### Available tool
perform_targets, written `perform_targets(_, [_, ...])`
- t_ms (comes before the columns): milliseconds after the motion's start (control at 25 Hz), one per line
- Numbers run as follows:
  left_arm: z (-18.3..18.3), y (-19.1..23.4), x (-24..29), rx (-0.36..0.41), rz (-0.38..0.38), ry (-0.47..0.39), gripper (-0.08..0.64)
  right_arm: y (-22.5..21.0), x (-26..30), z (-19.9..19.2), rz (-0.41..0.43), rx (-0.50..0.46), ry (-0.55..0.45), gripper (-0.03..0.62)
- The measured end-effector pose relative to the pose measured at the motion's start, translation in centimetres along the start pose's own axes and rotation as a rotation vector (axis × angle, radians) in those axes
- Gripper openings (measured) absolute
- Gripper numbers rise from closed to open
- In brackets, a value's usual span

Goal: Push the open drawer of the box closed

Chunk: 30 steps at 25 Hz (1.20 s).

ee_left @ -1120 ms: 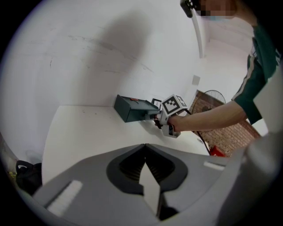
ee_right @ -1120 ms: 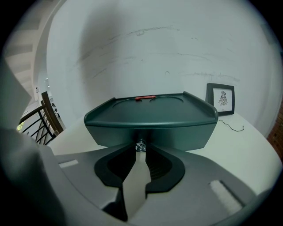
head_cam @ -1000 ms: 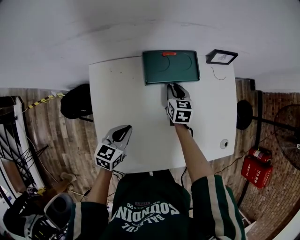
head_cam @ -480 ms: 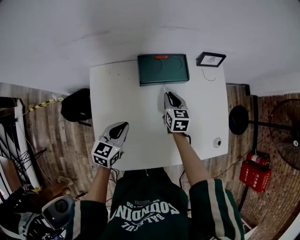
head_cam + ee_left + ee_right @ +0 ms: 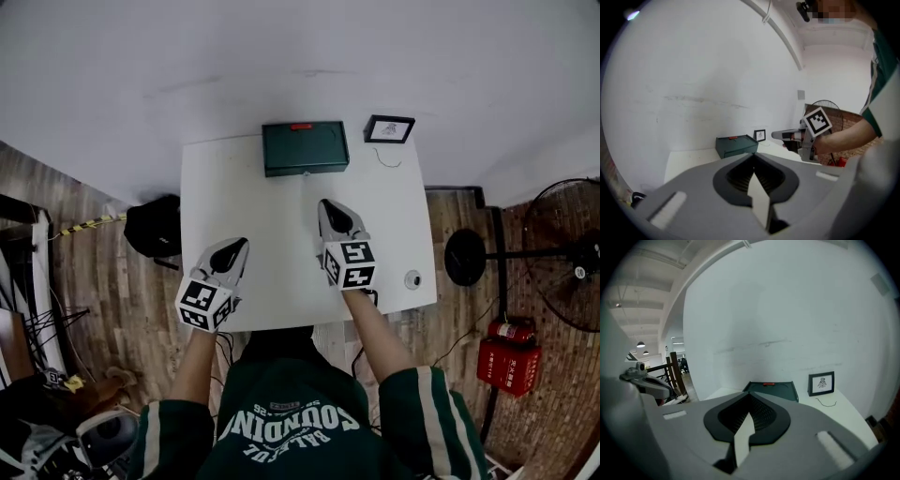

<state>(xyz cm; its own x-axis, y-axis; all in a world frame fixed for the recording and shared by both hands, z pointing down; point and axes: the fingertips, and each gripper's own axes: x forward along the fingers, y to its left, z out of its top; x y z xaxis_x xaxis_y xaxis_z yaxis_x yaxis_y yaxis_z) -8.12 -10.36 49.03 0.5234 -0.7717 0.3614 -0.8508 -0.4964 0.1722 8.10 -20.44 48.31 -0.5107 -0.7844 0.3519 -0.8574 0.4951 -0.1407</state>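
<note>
Over desk (image 5: 267, 211): right hand-held gripper (image 5: 326, 207), jaws just closed on nothing, apart from green box (image 5: 305, 148); left hand-held gripper (image 5: 241, 246) shut, empty.

The right tongs (image 5: 749, 397) have just closed, jaws together, nothing between them; past their tips a dark green flat box (image 5: 774, 388) lies on the white surface (image 5: 848, 418), a small black-framed picture (image 5: 821, 383) just beside it

I get bare table (image 5: 253, 197) all the way up to the box (image 5: 305, 147). Box and frame (image 5: 388, 128) block the far edge by the wall (image 5: 281, 66). 1 small round thing (image 5: 412, 278) sits near the right edge, wire (image 5: 386, 157) in front of frame.
</note>
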Motion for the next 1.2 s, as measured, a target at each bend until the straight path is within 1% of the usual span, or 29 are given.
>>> perform_targets(240, [3.4,-2.2,-1.8,0.053,0.016,-0.071,0.052,1.0,-5.2,3.0,0.02,-0.032,-0.068,0.002])
perform_targets(400, [5.1,-2.9,-2.2,0.066,0.028,-0.102,0.052,0.9,-7.2,4.6,0.027,-0.04,-0.104,0.002])
perform_targets(520, [6.2,-3.4,-2.4,0.073,0.04,-0.124,0.052,0.8,-8.5,6.0,0.037,-0.067,-0.125,0.002])
perform_targets(680, [6.5,-4.7,-3.7,0.088,0.043,-0.141,0.052,1.5,-10.6,6.3,0.044,-0.085,-0.136,0.002])
perform_targets(840, [6.3,-4.7,-3.7,0.083,0.046,-0.145,0.052,1.9,-10.7,5.6,0.047,-0.103,-0.127,0.002])
perform_targets(1040, [5.6,-4.0,-3.6,0.07,0.05,-0.142,0.052,2.2,-10.4,5.1,0.043,-0.098,-0.128,0.002])
perform_targets(1200, [5.3,-5.4,-4.4,0.074,0.058,-0.148,0.052,2.1,-12.0,5.1,0.042,-0.096,-0.141,0.002])
